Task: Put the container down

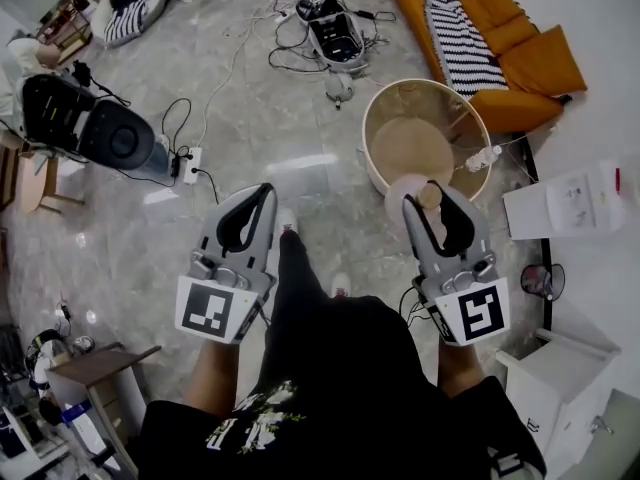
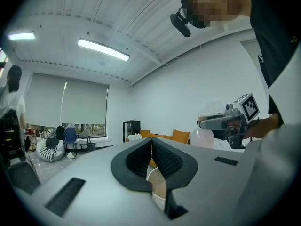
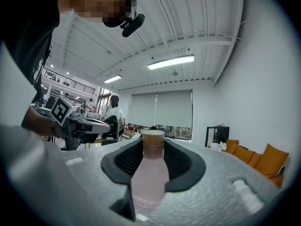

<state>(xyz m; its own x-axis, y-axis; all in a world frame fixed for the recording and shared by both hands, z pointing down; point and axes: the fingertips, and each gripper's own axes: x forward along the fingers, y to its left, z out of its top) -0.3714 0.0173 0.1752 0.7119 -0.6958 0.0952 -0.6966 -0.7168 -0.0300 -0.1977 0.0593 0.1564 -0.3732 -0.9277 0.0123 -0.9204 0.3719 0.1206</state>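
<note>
The pale pink translucent bottle with the tan cap is up in the air, pinched at the neck by the right gripper, jaws narrow around it and its long axis running cap-up across them. The left gripper sits off at 9 o'clock with its jaws pressed together on nothing, so the set-down looks like the right side's job. The round beige tub with a tall rim lies just past the bottle at 12 o'clock, low on the grey floor.
</note>
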